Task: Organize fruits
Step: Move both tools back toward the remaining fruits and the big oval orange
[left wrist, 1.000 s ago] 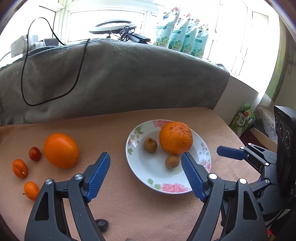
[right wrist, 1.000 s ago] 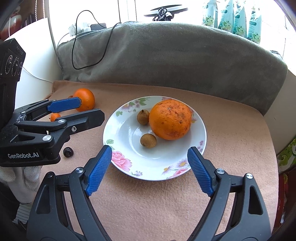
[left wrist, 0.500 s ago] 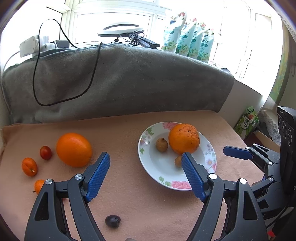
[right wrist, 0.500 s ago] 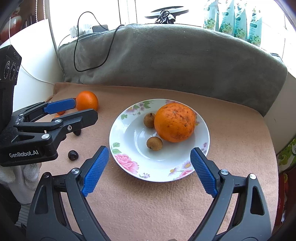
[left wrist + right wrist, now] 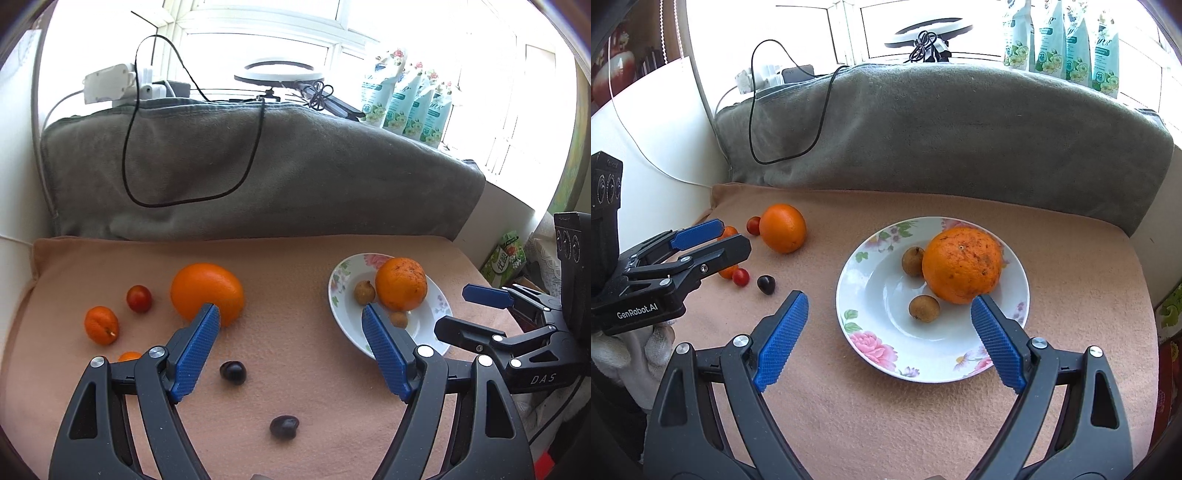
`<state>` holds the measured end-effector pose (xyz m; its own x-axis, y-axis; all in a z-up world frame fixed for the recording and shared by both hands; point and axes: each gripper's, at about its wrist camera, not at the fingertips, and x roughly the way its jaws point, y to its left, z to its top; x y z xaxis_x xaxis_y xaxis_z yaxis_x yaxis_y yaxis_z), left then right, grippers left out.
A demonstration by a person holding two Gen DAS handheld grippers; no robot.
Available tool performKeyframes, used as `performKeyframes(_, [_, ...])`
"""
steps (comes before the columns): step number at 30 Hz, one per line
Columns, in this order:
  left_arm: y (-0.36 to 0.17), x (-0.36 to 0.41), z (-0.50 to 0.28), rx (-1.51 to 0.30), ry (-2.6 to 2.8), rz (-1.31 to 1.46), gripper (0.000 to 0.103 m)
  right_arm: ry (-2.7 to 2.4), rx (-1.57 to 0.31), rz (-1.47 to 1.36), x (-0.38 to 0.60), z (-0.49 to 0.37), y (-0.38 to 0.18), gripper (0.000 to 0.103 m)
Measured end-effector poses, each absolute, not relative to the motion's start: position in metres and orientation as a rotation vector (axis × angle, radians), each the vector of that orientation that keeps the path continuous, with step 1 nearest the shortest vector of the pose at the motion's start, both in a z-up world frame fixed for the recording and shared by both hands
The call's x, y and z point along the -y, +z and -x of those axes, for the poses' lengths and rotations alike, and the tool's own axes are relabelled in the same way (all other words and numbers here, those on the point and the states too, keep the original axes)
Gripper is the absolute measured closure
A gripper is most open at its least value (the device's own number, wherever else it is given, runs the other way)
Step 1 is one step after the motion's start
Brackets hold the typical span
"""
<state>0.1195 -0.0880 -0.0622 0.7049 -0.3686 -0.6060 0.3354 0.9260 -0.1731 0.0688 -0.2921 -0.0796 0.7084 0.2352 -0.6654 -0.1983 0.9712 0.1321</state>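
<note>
Fruits: round rough-skinned orange on glossy floral plate; both grippers' jaws wide, empty.

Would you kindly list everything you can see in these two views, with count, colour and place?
plate: one, white with flowers, on the cloth
rough orange: one, on the plate
brown fruits: two, on the plate
smooth orange: one, on the cloth, left of the plate
red tomatoes: two, near the smooth orange
small orange fruits: at least two, far left
dark fruits: two, near cloth
cloth: one, peach
blanket: one, grey, behind
pouches: four, by the window
left gripper: open
right gripper: open
</note>
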Motion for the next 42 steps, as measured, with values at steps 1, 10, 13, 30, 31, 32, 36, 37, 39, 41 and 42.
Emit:
performKeyframes(1, [-0.062,0.082,-0.119,-0.683,-0.381,0.056,0.023,0.247,-0.744,-0.056,0.291,-0.07,-0.078,0.011])
performKeyframes(10, [-0.071,0.017,-0.119,-0.695,-0.272,0.11,0.024,0.312,-0.749,-0.103,0.28,-0.088,-0.07,0.011])
performKeyframes(13, [-0.075,0.0,-0.121,-0.698,-0.247,0.135,0.024,0.339,-0.762,-0.124,0.275,-0.097,-0.07,0.011])
performKeyframes(30, [-0.099,-0.005,-0.142,-0.76,-0.299,0.239,0.024,0.507,-0.922,-0.217,0.223,-0.175,-0.092,0.011])
performKeyframes(31, [-0.101,-0.004,-0.145,-0.765,-0.307,0.245,0.024,0.514,-0.935,-0.224,0.22,-0.18,-0.094,0.011])
performKeyframes(32, [-0.102,-0.002,-0.147,-0.77,-0.313,0.252,0.024,0.518,-0.946,-0.225,0.216,-0.185,-0.095,0.011])
performKeyframes(36, [-0.109,0.002,-0.158,-0.798,-0.345,0.292,0.024,0.533,-0.967,-0.22,0.2,-0.202,-0.099,0.011])
performKeyframes(37, [-0.11,0.004,-0.161,-0.8,-0.351,0.297,0.024,0.534,-0.973,-0.227,0.197,-0.207,-0.101,0.011])
performKeyframes(39, [-0.113,0.007,-0.166,-0.81,-0.362,0.3,0.024,0.538,-0.988,-0.247,0.193,-0.216,-0.105,0.011])
performKeyframes(41, [-0.116,0.01,-0.171,-0.82,-0.376,0.308,0.024,0.544,-1.003,-0.268,0.189,-0.223,-0.11,0.011])
performKeyframes(42, [-0.118,0.011,-0.174,-0.826,-0.38,0.312,0.024,0.549,-1.011,-0.28,0.186,-0.227,-0.112,0.014])
